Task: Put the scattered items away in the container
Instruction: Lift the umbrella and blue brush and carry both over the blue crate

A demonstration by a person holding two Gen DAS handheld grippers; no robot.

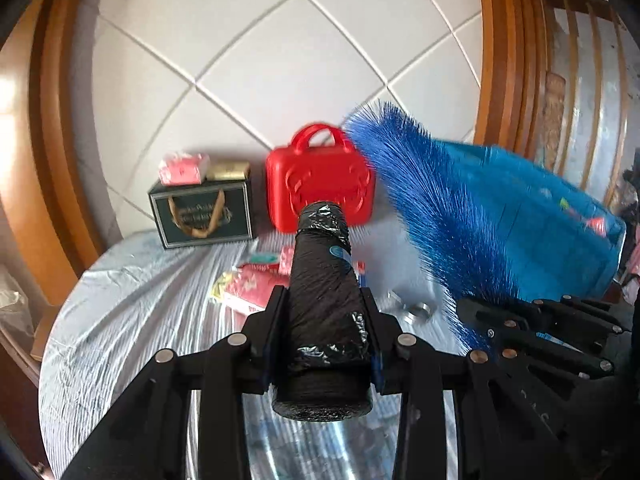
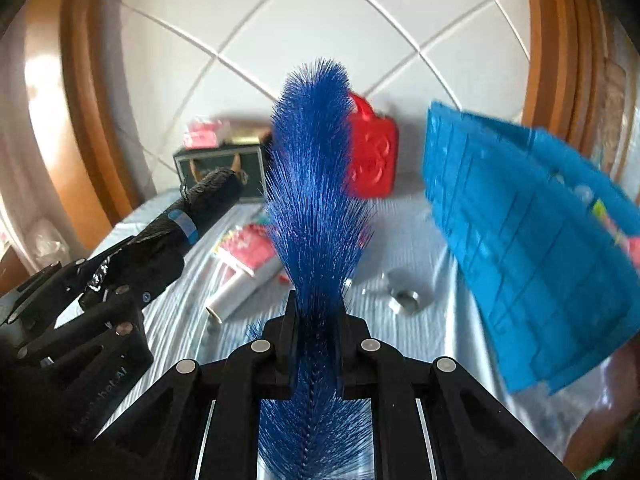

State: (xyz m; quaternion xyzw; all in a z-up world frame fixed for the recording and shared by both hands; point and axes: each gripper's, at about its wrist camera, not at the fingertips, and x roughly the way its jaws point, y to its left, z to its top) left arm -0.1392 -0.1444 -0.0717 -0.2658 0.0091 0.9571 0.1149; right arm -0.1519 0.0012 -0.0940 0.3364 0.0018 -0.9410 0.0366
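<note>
A: What's in ur hands rn?

B: My left gripper [image 1: 326, 316] is clamped on a black roll of bin bags [image 1: 320, 280]. Jaws narrow, pads pressing both sides of the roll, which sticks out fwd past the fingertips and back toward my cam. My right gripper [image 2: 316, 320] is closed nearly all the way on a blue bristle brush [image 2: 312, 184]; the wire stem sits between the pads and the bristles fan up ahead of the tips.

A: And the container?

B: Blue plastic basket [image 2: 532, 240], off to the right of my right gripper and ahead of it, apart from the brush. From my left cam it's further right, partly behind the brush bristles. Looks blurred, so can't tell what's in it beyond a few coloured bits.

A: What's under you?

B: Table w/ a pale striped cloth [image 2: 400, 220], below both grippers. Left on it: a red-and-white packet [image 2: 248, 252] and a clear plastic roll [image 2: 232, 296] below-left of my right tips, small metal rings [image 2: 404, 298] below-right.

A: Further out?

B: Red plastic case [image 1: 320, 184] straight ahead of my left gripper at the wall, dark gift box [image 1: 202, 214] to its left w/ a pink pack [image 1: 184, 168] on top.
</note>
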